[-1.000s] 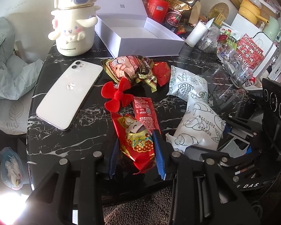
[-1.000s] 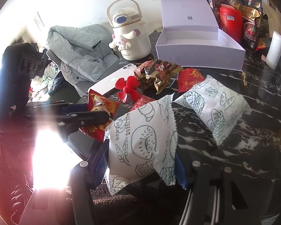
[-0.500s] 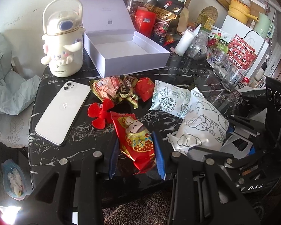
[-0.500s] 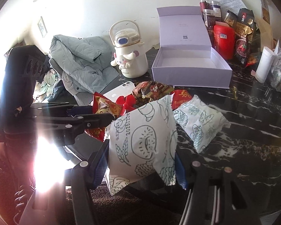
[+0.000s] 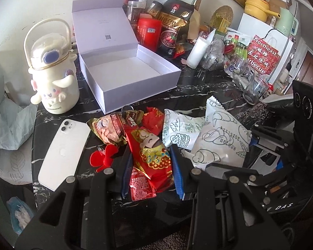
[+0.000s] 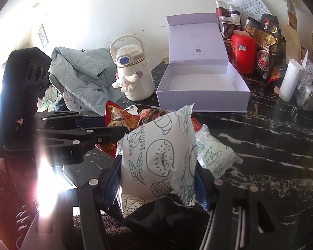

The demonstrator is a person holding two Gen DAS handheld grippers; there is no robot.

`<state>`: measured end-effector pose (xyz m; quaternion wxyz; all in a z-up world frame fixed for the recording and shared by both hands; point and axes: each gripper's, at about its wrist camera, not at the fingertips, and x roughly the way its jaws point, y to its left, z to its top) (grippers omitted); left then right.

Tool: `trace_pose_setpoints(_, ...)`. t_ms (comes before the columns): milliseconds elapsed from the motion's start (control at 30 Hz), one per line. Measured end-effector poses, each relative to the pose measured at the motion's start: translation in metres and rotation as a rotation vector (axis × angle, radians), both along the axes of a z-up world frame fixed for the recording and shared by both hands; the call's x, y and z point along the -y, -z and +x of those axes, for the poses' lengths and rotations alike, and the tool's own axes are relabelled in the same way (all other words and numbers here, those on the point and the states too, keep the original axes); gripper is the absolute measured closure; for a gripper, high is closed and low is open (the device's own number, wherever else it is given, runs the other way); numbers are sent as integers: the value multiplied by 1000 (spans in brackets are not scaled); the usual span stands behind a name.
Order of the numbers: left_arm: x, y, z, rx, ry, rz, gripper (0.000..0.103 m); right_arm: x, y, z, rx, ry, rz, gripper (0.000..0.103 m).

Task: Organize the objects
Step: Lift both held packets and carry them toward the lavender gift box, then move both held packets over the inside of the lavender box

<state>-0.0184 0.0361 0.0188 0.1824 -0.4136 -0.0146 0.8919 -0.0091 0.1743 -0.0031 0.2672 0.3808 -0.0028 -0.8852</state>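
My left gripper (image 5: 151,158) is shut on a red and gold snack packet (image 5: 150,145), held off the black marble table (image 5: 198,87). My right gripper (image 6: 158,173) is shut on a white bread packet (image 6: 156,156) printed with pastry drawings, also lifted. In the left wrist view that bread packet (image 5: 221,141) hangs at the right. An open, empty lilac box (image 5: 139,91) stands behind the pile, its lid upright; its front wall (image 6: 202,102) faces the right wrist camera. A second white packet (image 5: 177,129), a brown snack bag (image 5: 108,128) and a red sachet (image 5: 140,184) lie on the table.
A white phone (image 5: 64,152) and a red toy fan (image 5: 103,157) lie left of the pile. A cream cartoon bottle (image 5: 54,83) stands left of the box. Jars, a red tin (image 5: 149,33) and snack bags crowd the back. A grey jacket (image 6: 79,79) lies beyond the left edge.
Both grippers have risen and drawn back with their packets held. The red packet has come off the red sachet beneath it, and the whole box now shows.
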Motion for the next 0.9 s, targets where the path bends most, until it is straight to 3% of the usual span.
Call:
trace_pose_setpoints(500,-18,-14,-60,-51,5,-54,71,-23,-16,-60,-30,41,24,41)
trace_pose_setpoints(900,-17,-11,-115,-45,24,-84,71,-22,-16,-113,-21,21,43,41)
